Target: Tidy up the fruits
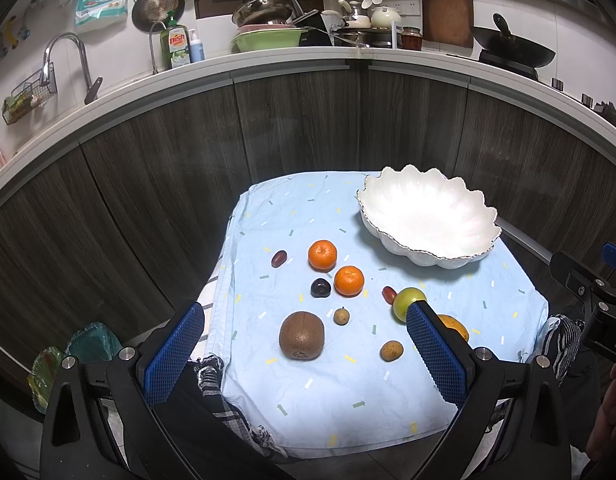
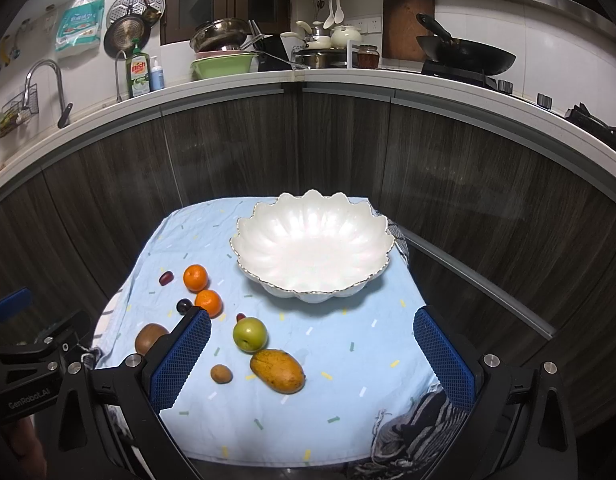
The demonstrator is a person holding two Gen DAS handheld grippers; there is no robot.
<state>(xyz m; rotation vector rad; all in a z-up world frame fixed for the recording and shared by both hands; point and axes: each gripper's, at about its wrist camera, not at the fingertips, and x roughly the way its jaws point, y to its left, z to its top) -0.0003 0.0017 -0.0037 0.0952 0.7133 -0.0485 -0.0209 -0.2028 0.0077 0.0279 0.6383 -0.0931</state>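
Observation:
A white scalloped bowl (image 1: 428, 220) (image 2: 312, 250) stands empty at the far right of a small table under a light blue cloth (image 1: 308, 400) (image 2: 348, 352). On the cloth lie two oranges (image 1: 322, 255) (image 1: 349, 281), a kiwi (image 1: 301, 335), a dark plum (image 1: 320, 288), a green apple (image 2: 250, 333), a yellow mango (image 2: 277, 371), two small brown fruits (image 1: 391, 351) (image 1: 341, 315) and two small red fruits (image 1: 279, 258) (image 1: 388, 294). My left gripper (image 1: 304, 320) hovers open above the near fruits. My right gripper (image 2: 312, 328) is open too, above the cloth before the bowl.
Dark wooden cabinet fronts (image 2: 308, 152) curve round behind the table under a white counter (image 1: 292, 56) with a sink tap, dish soap, pots and a wok. A striped cloth (image 2: 412, 428) hangs at the table's near edge. Green bags (image 1: 68, 356) sit on the floor at left.

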